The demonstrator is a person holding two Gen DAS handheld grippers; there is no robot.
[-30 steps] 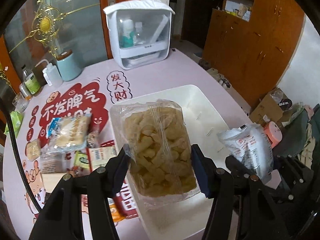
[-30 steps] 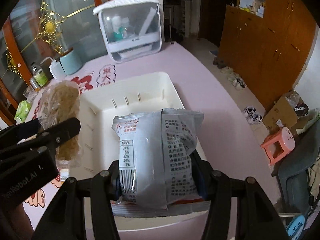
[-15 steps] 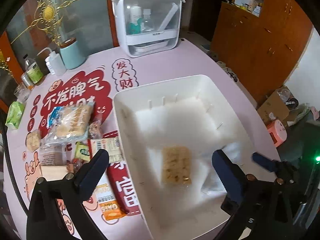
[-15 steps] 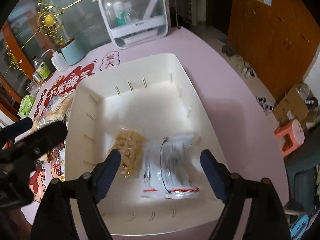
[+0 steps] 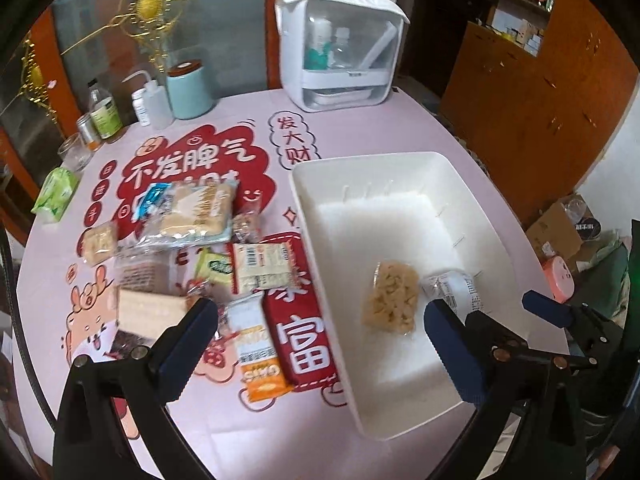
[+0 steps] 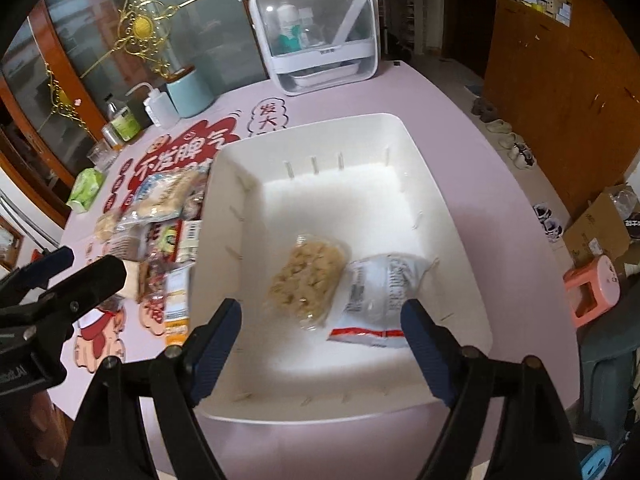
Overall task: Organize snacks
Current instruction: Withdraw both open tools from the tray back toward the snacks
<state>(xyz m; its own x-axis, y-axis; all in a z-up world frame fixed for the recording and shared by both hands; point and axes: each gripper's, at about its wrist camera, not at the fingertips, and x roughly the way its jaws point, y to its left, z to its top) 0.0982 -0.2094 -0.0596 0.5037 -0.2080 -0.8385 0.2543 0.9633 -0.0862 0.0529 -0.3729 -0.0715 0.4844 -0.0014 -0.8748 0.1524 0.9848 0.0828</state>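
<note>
A white bin (image 5: pixel 468 196) (image 6: pixel 404 132) sits on the pink table. Inside it lie a clear pack of beige puffed snack (image 5: pixel 390 300) (image 6: pixel 308 274) and a grey-white snack bag (image 5: pixel 452 290) (image 6: pixel 386 288), side by side. Several more snack packs (image 5: pixel 188 212) (image 6: pixel 168 194) lie on the table left of the bin. My left gripper (image 5: pixel 320 348) is open and empty, above the bin's near left edge. My right gripper (image 6: pixel 320 346) is open and empty, above the bin's near side; its fingers show at the right of the left wrist view (image 5: pixel 548 308).
A white clear-fronted storage box (image 5: pixel 340 40) (image 6: pixel 316 28) stands at the table's far side. A teal canister (image 5: pixel 188 88), squeeze bottle (image 5: pixel 154 102), jars and a green tissue pack (image 5: pixel 56 196) stand at the far left. Wooden cabinets, a cardboard box (image 6: pixel 600 232) and a pink stool (image 6: pixel 596 288) are to the right.
Both grippers opened and dropped their packs into the bin, then pulled up and back. The puffed snack pack and the grey-white bag now lie on the bin floor.
</note>
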